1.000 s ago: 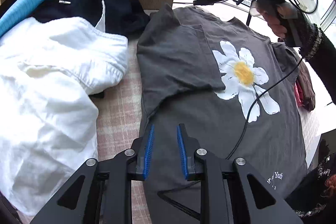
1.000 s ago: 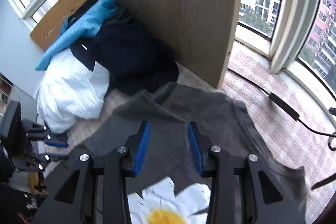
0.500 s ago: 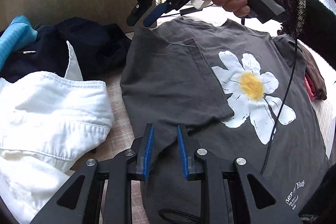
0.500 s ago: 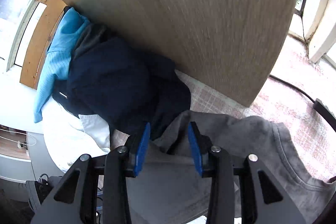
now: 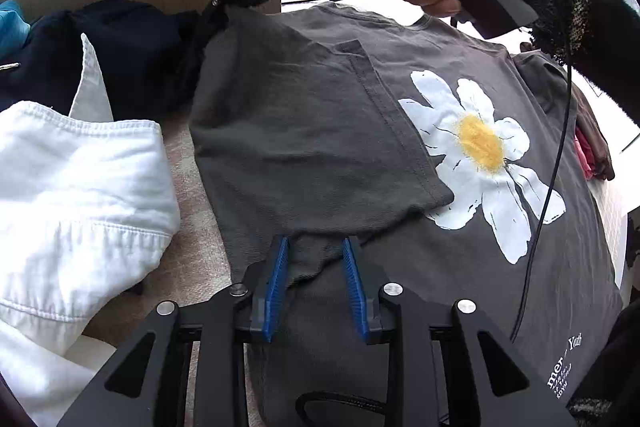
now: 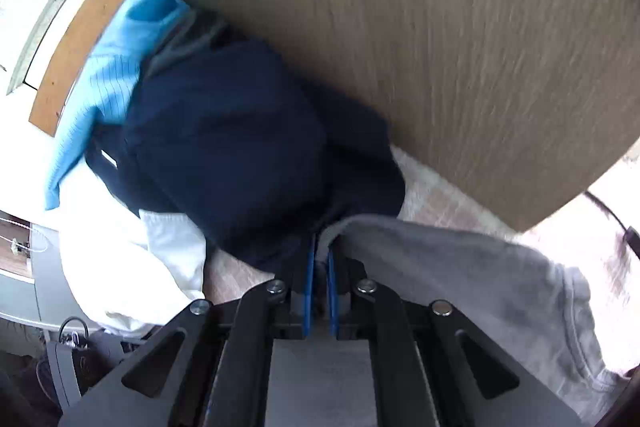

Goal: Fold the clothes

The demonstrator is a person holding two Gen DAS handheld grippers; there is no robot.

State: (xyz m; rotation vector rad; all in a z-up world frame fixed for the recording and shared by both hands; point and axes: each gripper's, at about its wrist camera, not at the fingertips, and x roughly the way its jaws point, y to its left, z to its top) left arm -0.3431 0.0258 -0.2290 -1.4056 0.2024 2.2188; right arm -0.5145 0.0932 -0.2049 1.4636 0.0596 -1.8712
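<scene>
Here right hand-held gripper (image 6: 319, 259) pinches grey T-shirt (image 5: 320, 131) corner (left (image 5: 316, 251) opening, straddling fold).

My T-shirt (image 5: 312, 131) lies flat on the bed (image 5: 192, 259), one sleeve folded over its front. Left of it sits a shirt (image 5: 80, 187), with a jacket (image 6: 224, 147) behind that, against the board (image 6: 440, 47). More clothes (image 5: 592, 147) lie at its right edge.

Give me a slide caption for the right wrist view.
Right gripper pinches the grey T-shirt beside dark clothes.
</scene>
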